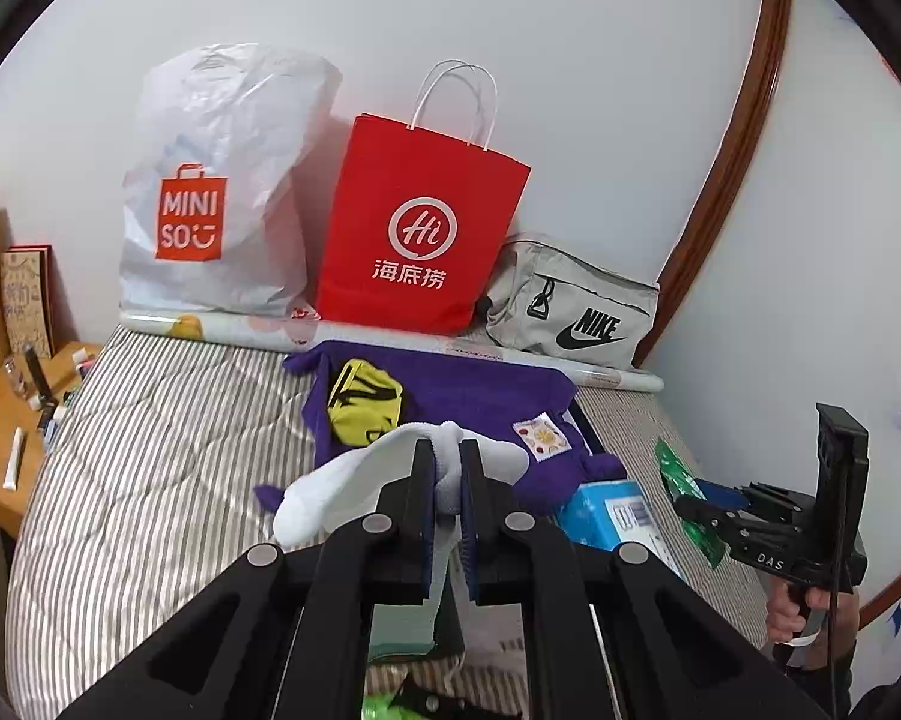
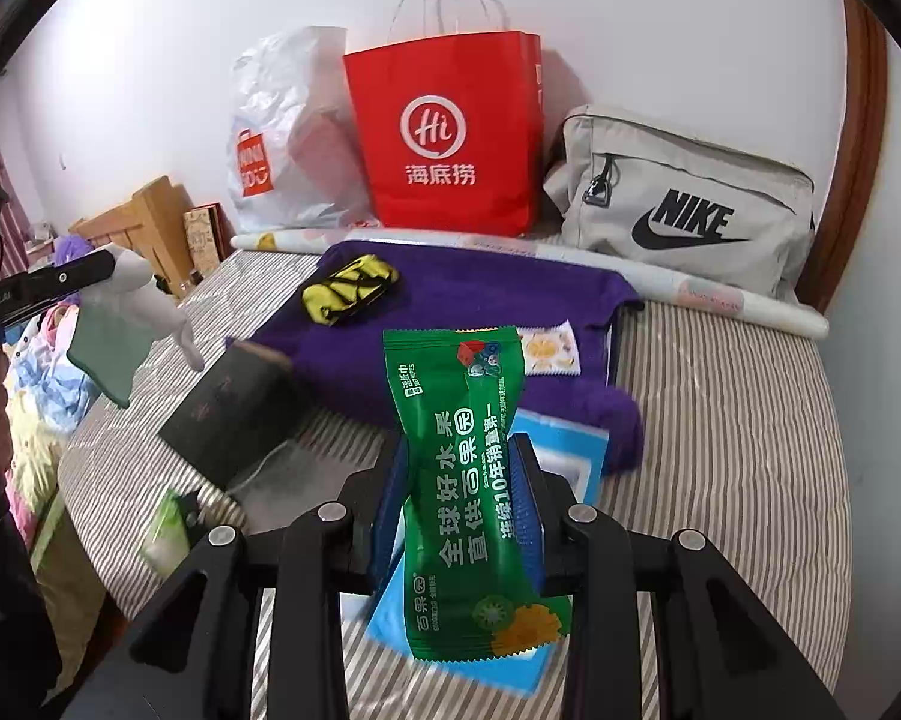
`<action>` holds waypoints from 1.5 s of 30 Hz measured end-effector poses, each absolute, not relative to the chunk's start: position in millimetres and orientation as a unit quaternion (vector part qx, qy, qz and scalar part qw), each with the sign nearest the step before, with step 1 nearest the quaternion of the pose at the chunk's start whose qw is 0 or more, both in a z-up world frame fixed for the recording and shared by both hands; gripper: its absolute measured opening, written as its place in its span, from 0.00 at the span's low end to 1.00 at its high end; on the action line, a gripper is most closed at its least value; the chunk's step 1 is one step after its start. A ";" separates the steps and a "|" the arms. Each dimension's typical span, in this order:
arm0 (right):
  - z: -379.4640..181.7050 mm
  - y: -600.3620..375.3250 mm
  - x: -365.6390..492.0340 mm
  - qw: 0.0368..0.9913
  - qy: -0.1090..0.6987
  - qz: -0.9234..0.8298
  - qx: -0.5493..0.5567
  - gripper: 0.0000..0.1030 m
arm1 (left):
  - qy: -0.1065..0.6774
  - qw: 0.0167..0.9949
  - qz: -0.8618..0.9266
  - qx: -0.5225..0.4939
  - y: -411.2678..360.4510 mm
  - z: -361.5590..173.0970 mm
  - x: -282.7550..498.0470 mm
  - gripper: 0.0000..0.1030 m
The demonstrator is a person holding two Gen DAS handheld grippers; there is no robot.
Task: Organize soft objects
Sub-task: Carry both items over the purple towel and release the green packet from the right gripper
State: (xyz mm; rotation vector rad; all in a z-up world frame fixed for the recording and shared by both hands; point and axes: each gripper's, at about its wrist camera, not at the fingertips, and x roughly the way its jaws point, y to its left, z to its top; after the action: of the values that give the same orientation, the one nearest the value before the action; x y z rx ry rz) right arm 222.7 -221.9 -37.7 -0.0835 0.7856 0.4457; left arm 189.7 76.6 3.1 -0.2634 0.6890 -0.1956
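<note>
Over the striped mattress (image 2: 720, 396), the left gripper (image 1: 447, 468) clamps a white sock (image 1: 354, 480) (toe drooping); the right gripper (image 2: 459, 474) pinches a green wet-wipes packet (image 2: 468, 480).

place: home bedroom | cues: striped mattress (image 1: 150, 450); shopping bags (image 1: 420, 228) against wall; wooden headboard (image 2: 150, 210)

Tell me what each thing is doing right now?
Left gripper: shut on the white sock.
Right gripper: shut on the green packet.
Red bag: standing upright, top open.
Grey bag: lying down, zipped.
Purple towel: spread on the bed.
</note>
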 end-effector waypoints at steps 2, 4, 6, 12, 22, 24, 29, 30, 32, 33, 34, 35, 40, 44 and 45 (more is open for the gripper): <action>-37.6 -222.0 234.1 0.899 0.381 0.213 -0.038 0.33 | 0.338 0.927 -0.098 -0.128 73.2 4.7 201.5 0.07; -38.0 -222.3 245.1 0.898 0.384 0.211 -0.033 0.33 | 0.340 0.926 -0.103 -0.129 70.6 6.6 213.1 0.07; -38.8 -222.9 257.6 0.898 0.386 0.212 -0.029 0.33 | 0.341 0.925 -0.107 -0.125 66.5 7.9 225.5 0.07; -46.2 -220.7 290.5 0.894 0.397 0.205 -0.024 0.33 | 0.348 0.923 -0.115 -0.117 55.2 6.0 263.4 0.07; -69.1 -210.3 339.6 0.884 0.422 0.201 -0.027 0.33 | 0.371 0.911 -0.134 -0.115 43.9 -21.7 320.4 0.07; -74.2 -207.9 349.3 0.881 0.429 0.198 -0.031 0.33 | 0.376 0.907 -0.141 -0.123 45.8 -27.4 328.9 0.07; -87.4 -199.3 369.3 0.872 0.447 0.197 -0.040 0.33 | 0.385 0.902 -0.146 -0.127 46.6 -40.0 347.0 0.07; -90.9 -198.6 373.3 0.870 0.452 0.194 -0.042 0.33 | 0.388 0.902 -0.144 -0.126 48.4 -43.5 350.4 0.08; -99.2 -199.8 382.6 0.865 0.465 0.185 -0.038 0.33 | 0.397 0.899 -0.137 -0.127 52.5 -50.9 357.1 0.08; -103.4 -200.6 387.3 0.862 0.472 0.182 -0.035 0.33 | 0.403 0.896 -0.133 -0.126 54.1 -55.8 360.9 0.08; -106.0 -200.3 389.9 0.860 0.476 0.180 -0.035 0.33 | 0.411 0.894 -0.129 -0.125 55.5 -60.9 364.8 0.08; -109.6 -199.9 393.7 0.858 0.481 0.178 -0.035 0.33 | 0.417 0.892 -0.126 -0.124 56.5 -65.2 367.4 0.08; -120.1 -198.0 403.2 0.851 0.494 0.171 -0.044 0.33 | 0.445 0.881 -0.114 -0.114 60.1 -86.3 376.1 0.08; -126.6 -196.7 411.3 0.845 0.505 0.168 -0.049 0.33 | 0.470 0.869 -0.106 -0.113 62.5 -102.6 384.7 0.09; -127.7 -195.5 412.7 0.844 0.507 0.168 -0.052 0.33 | 0.476 0.866 -0.104 -0.112 62.4 -106.2 385.9 0.09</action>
State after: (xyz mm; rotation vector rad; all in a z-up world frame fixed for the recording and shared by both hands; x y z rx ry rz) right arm 412.7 -195.5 -127.7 -0.1106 1.0703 0.3538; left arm 385.9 62.4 -106.2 -0.2341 0.9966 -0.2183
